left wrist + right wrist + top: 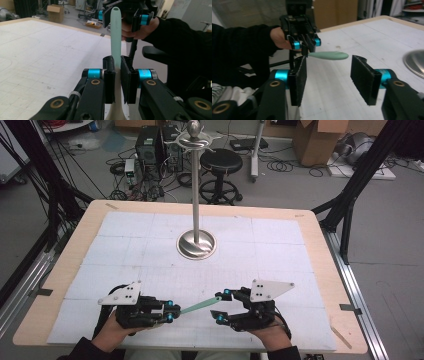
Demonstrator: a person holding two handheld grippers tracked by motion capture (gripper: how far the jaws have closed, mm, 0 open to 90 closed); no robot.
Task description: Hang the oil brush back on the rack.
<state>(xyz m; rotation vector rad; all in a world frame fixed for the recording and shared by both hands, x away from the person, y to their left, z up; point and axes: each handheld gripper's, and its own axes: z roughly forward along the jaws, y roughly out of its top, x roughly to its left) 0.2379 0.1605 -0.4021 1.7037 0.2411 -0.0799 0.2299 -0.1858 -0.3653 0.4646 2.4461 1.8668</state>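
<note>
Spatula point(200, 307) (smooth mint silicone, rounded tip) pinched in left hand-held gripper point(172, 311); right hand-held gripper point(223, 306) agape around it

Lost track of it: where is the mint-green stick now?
High view, near table edge: the mint-green stick spans between the left gripper, shut on it, and the open right gripper.

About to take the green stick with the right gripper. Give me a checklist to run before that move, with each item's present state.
1. Left gripper clamped on the green stick: ok.
2. Right gripper jaws apart, not yet pressing: ok.
3. Stick's free end between the right gripper's jaws: ok; it shows in the gap in the right gripper view.
4. Stick lifted off the table: cannot tell.
5. Metal stand well away from both grippers: ok.
</note>
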